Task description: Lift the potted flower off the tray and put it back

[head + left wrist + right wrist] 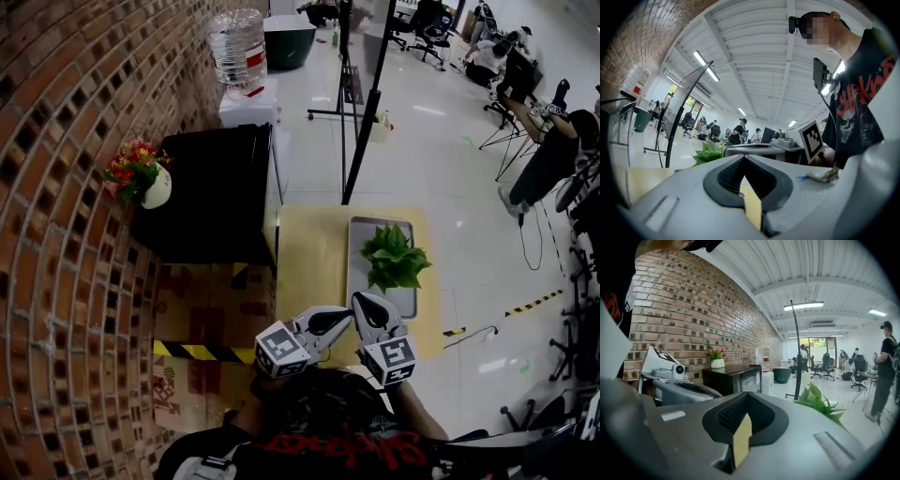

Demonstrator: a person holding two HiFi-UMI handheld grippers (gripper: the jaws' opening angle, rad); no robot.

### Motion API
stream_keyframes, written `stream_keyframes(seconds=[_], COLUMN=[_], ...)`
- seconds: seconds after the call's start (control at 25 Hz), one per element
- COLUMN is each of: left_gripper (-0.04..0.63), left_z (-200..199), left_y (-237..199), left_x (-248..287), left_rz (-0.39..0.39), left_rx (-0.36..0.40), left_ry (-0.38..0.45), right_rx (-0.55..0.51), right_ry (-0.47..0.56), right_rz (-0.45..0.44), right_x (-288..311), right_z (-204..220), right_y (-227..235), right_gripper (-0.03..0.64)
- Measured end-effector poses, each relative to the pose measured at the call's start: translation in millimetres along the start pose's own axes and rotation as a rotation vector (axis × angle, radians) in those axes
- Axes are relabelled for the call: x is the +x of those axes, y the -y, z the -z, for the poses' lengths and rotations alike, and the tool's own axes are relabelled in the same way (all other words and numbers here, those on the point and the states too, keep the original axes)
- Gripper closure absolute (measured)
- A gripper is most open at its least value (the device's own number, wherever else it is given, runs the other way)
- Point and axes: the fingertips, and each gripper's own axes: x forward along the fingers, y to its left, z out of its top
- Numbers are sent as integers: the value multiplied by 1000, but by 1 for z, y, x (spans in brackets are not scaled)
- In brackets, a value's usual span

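A green leafy potted plant point(394, 255) stands on a grey tray point(361, 232) on the yellow table point(309, 253). Both grippers hover at the table's near edge, short of the tray. My left gripper point(345, 317) lies level, pointing right, jaws shut and empty. My right gripper point(364, 300) points toward the tray's near end, shut with nothing in it. In the left gripper view the shut jaws point(743, 159) fill the foreground, with the plant point(708, 152) beyond. In the right gripper view the closed jaws point(747, 397) have the plant point(820, 401) ahead to the right.
A black cabinet point(216, 187) with a vase of red flowers point(141, 178) stands left of the table against the brick wall. Behind are a water dispenser point(239, 56) and a black pole stand point(370, 103). People sit and stand at the far right.
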Motion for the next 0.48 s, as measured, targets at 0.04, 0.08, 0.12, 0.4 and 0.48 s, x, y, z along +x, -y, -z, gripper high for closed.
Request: stream_keyframes(seconds=[0.04, 0.08, 0.12, 0.4, 0.48], left_gripper=[595, 595, 595, 595, 595], left_z=[-3, -2, 1, 7, 6], left_y=[0, 0, 0, -4, -4], left_x=[0, 0, 0, -3, -4], left_rz=[-2, 1, 8, 11, 12], left_rx=[-3, -1, 5, 20, 24], left_ry=[3, 5, 7, 18, 20], right_rx=[-1, -1, 0, 5, 6], right_ry=[1, 1, 1, -4, -4], right_rz=[0, -1, -2, -9, -11], right_x=[0, 1, 1, 5, 5], right_z=[0, 0, 0, 2, 3], right_y=[0, 0, -1, -3, -3], right_gripper=[615, 615, 615, 615, 615])
